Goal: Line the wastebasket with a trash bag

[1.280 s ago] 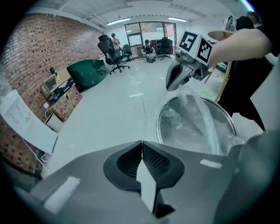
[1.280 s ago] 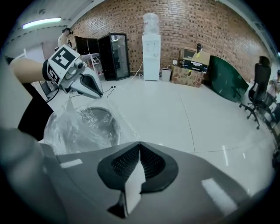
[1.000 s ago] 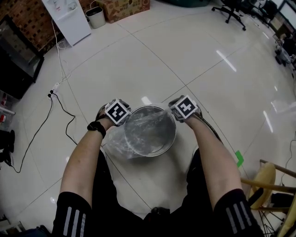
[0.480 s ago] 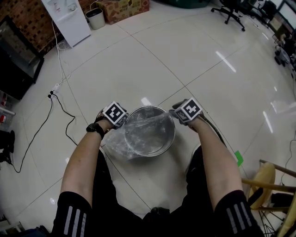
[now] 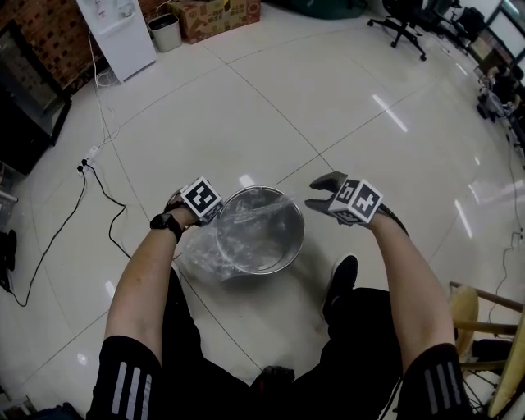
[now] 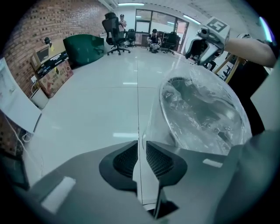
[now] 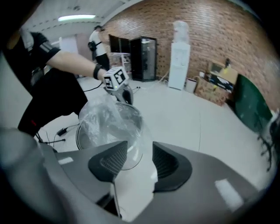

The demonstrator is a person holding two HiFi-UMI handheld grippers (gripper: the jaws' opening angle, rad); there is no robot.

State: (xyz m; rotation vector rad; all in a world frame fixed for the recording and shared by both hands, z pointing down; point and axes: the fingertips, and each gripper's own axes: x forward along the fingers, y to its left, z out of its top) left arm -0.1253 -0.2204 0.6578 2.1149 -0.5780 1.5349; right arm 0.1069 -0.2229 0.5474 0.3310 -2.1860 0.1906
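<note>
Clear plastic trash bag (image 5: 215, 248): draped over round metal wastebasket (image 5: 283, 256).
Left gripper (image 6: 140, 146): nearly closed, pinching film.
Right gripper (image 7: 133, 159): just opened, empty (off rim).
Risk: our freed edge slips inward.

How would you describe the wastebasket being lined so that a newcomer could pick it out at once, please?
On the pale tiled floor, look beside the person's shoe for the round metal wastebasket. Unlike the small bin far off by the cardboard box, it has a clear bag draped over it.
</note>
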